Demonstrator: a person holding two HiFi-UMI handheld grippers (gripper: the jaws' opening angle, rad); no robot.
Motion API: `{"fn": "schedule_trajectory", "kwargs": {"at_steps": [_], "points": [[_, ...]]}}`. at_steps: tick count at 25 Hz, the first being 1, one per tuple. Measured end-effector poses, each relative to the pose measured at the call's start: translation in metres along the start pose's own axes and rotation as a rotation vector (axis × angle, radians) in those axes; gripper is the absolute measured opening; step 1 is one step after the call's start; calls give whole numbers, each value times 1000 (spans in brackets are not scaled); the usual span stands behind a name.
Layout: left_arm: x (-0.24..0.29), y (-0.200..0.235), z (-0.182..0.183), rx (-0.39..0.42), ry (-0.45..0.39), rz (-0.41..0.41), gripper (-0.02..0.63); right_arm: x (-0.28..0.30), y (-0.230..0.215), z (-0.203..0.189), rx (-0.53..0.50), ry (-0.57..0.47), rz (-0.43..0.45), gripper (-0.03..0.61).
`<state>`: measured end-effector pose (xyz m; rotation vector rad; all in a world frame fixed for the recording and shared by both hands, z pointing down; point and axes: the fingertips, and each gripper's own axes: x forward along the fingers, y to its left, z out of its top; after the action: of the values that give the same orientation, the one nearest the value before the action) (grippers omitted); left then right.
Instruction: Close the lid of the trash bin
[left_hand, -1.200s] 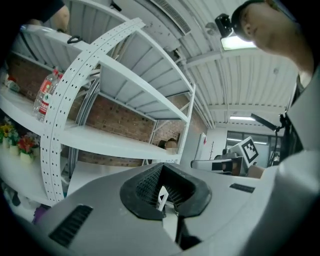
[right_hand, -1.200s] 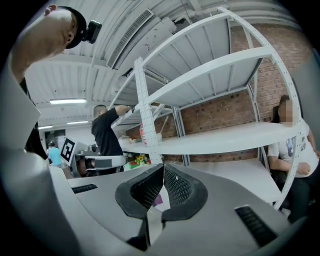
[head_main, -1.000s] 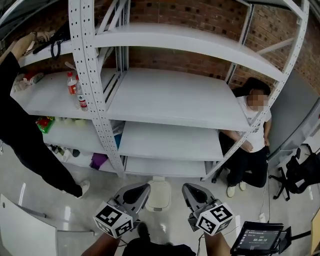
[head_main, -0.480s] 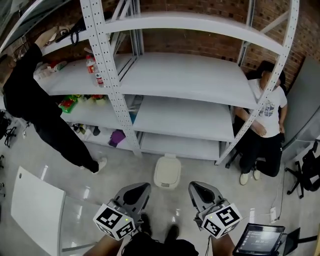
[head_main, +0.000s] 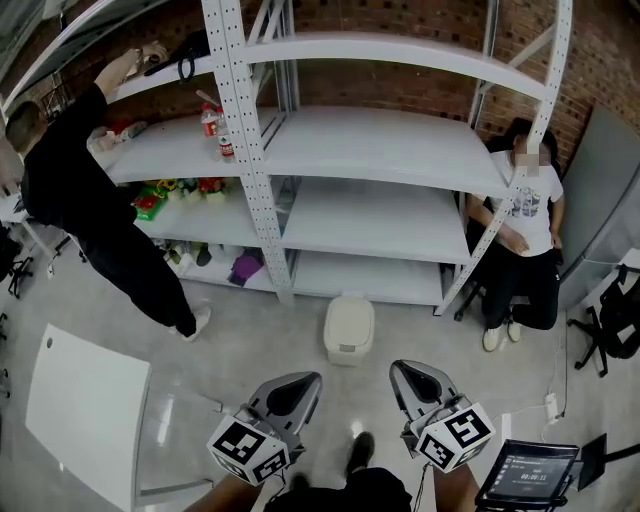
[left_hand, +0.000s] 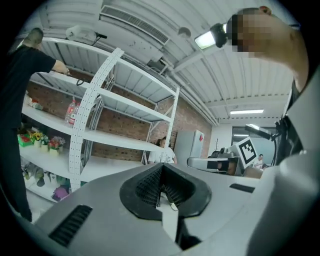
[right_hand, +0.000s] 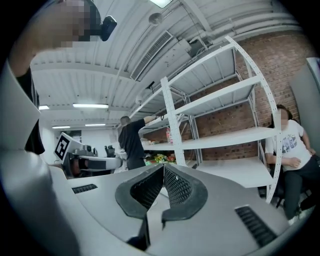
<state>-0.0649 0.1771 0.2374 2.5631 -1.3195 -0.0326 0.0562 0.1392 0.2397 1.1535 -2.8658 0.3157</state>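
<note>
A cream trash bin (head_main: 348, 328) stands on the floor in front of the bottom shelf, its lid down flat on top. My left gripper (head_main: 296, 393) and right gripper (head_main: 416, 381) hang side by side below it in the head view, well short of the bin and touching nothing. Both point up and forward. In the left gripper view the jaws (left_hand: 161, 180) meet at the tips with nothing between them. The right gripper (right_hand: 163, 175) likewise shows its ribbed pads pressed together and empty. The bin is out of sight in both gripper views.
A tall white metal shelving rack (head_main: 390, 150) fills the back. A person in black (head_main: 90, 215) reaches up to the top shelf at left. Another person (head_main: 522, 235) sits by the rack's right post. A white panel (head_main: 85, 415) lies on the floor at left, a tablet (head_main: 525, 478) at lower right.
The view has pulled back and shifted right: the bin now lies farther up the picture, away from the grippers. The person in black has come into fuller view at left.
</note>
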Motion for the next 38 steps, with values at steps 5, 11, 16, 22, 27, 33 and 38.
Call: {"fn": "schedule_trajectory", "kwargs": {"at_steps": [5,11,16,22,27,33,38], "points": [[-75,-5,-8,-1,-33,-41,-9,-32,65,-22,41,-4,-71,8],[-148,-21,-14,-18,-59,-74,-9,-69,140,-31,48,0,-105,8],[-176,-58,-9,16,-96,-71,-9,-112,165,-30,10,-23,-106,8],[-208,-126,-27,54,-96,-55,-9,-183,188,-44,-7,-60,-72,8],[-229,-207,-54,43,-84,-18,-9,-271,200,-63,-10,-61,-34,8],[-245,-284,-78,37,-34,12,-9,-354,203,-72,12,-66,-30,8],[-279,-320,-90,51,-9,2,-9,-393,228,-77,21,-88,-51,8]]}}
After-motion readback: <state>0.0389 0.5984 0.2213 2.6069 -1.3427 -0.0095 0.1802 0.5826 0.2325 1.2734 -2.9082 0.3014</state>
